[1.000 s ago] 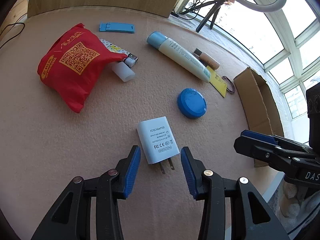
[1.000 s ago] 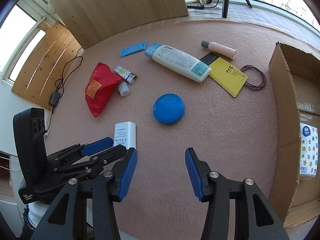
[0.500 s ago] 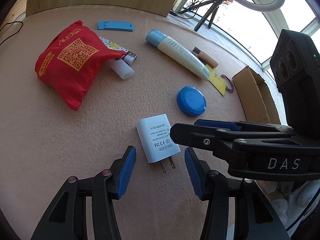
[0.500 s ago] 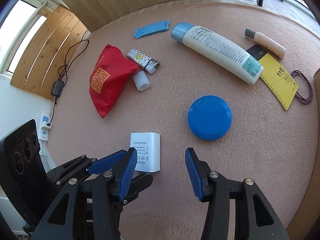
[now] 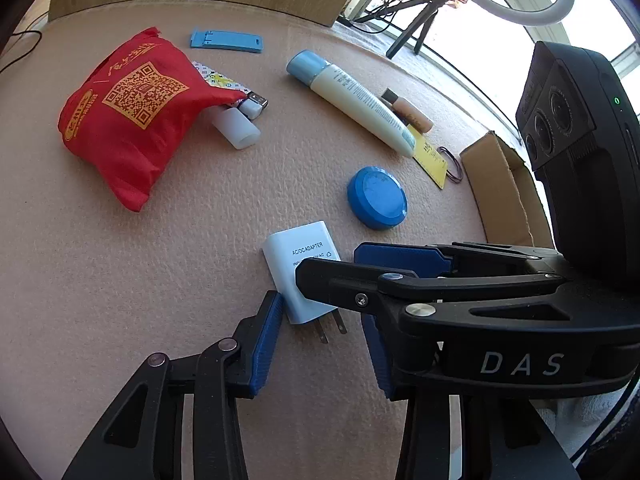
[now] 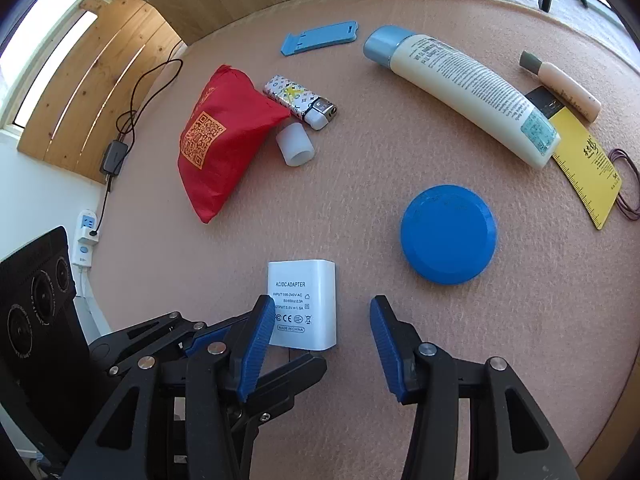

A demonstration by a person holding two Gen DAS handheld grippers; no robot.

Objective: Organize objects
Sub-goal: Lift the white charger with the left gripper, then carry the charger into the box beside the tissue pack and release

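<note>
A white AC/DC adapter lies flat on the tan felt table, prongs toward my left gripper. That gripper is open, its blue pads flanking the plug end without touching. My right gripper is also open; the adapter sits just ahead of it, beside its left pad. In the left wrist view the right gripper's fingers reach in from the right and cover the adapter's right edge.
A blue round lid lies right of the adapter. Farther back are a red pouch, lighter, white cap, blue stand, lotion bottle, small tube and yellow ruler. A cardboard box stands at the right.
My right gripper has swung left and come close over the adapter, crossing in front of the left gripper. The left gripper has edged slightly nearer. Both stay open.
</note>
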